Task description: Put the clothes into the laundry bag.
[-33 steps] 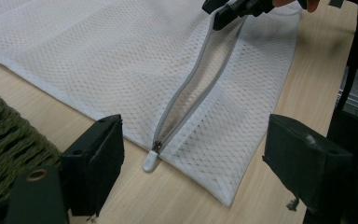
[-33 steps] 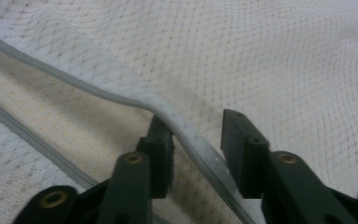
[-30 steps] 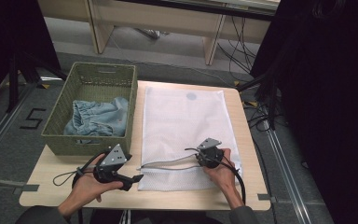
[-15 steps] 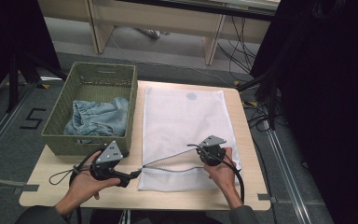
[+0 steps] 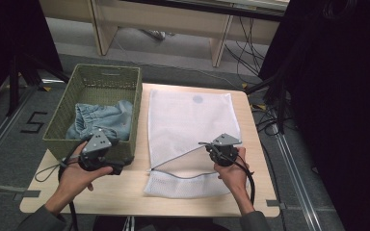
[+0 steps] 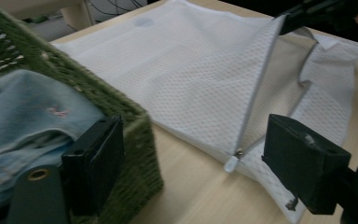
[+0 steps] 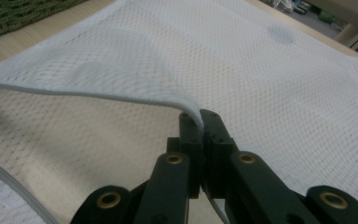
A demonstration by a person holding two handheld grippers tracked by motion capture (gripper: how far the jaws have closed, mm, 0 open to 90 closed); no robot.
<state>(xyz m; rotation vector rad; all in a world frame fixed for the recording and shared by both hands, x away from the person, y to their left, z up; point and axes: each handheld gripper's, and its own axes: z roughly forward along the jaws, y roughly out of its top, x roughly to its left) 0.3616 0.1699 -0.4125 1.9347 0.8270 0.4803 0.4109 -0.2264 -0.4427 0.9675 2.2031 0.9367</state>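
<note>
Now mesh bag's edge (image 7: 186, 105) inside right claw (image 7: 199, 116).

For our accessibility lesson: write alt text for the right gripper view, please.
The right gripper has its black jaws shut on the upper edge of a white mesh laundry bag, lifting it so the opening gapes to the left. A green woven basket sits at the top left.

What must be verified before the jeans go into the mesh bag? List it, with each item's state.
1. Right gripper clamped on the mesh bag upper edge: ok.
2. Bag mouth lifted open: ok.
3. Left gripper jaws open and empty: ok.
4. Blue jeans lying in the green basket, within reach: ok.
5. Zipper pull at the mouth's end, off the opening: ok.
6. Mouth wide enough for the jeans: cannot tell.
</note>
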